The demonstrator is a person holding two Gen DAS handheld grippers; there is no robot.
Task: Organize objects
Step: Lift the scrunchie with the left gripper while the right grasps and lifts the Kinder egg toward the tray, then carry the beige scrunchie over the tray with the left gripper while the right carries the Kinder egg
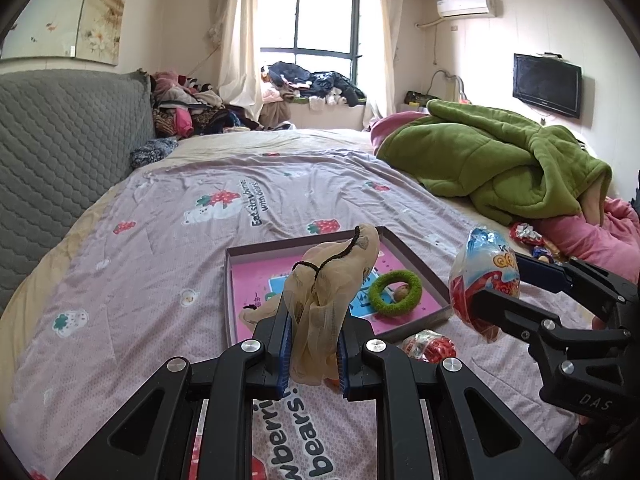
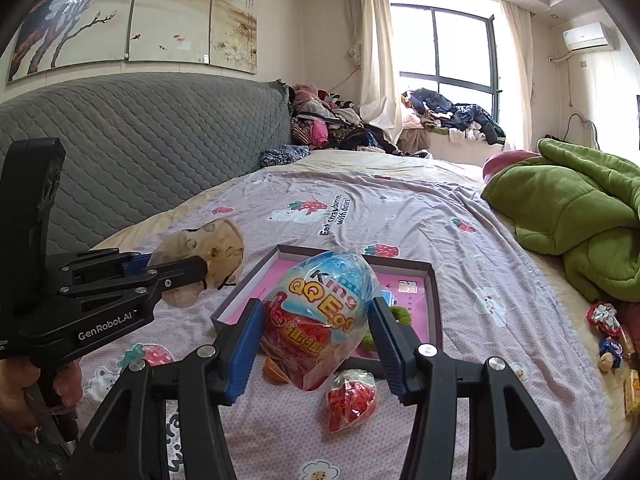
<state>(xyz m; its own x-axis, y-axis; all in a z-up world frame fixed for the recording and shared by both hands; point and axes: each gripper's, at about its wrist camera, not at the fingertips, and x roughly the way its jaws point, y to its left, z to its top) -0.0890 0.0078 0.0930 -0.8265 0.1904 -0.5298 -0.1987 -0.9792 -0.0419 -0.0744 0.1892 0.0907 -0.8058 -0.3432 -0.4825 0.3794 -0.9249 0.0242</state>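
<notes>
A wide bed covered by a lilac quilt printed with strawberries and bears [image 1: 168,216] fills both views, with a grey quilted headboard [image 1: 60,152] along its left side. A crumpled green fleece blanket [image 1: 492,160] lies on the far right of the bed.

Near the middle of the quilt sits a shallow rectangular cardboard box with a dark rim and pink printed floor [image 1: 416,258]. Inside it, toward its right side, lies a fuzzy green ring-shaped hair tie [image 1: 394,292].

The right gripper [image 2: 320,338] holds a large egg-shaped toy packet wrapped in clear plastic with blue, red and yellow print [image 2: 326,312]. Its jaws are spread fairly wide and press the packet's two sides. The egg's long axis runs upright, tilted a little, blue end up and red end down, and it hangs above the box's near edge.

The left gripper [image 1: 313,350] has its jaws drawn close together, pinching a beige sheer mesh pouch with a dark drawstring [image 1: 332,280]. The pouch stands up out of the jaws, its long axis pointing up and away toward the box, the loose top leaning right.

On the quilt just in front of the box lies a small red sweet packet in clear wrap [image 2: 352,400]. More small wrapped sweets [image 2: 608,332] lie scattered at the bed's right edge.
</notes>
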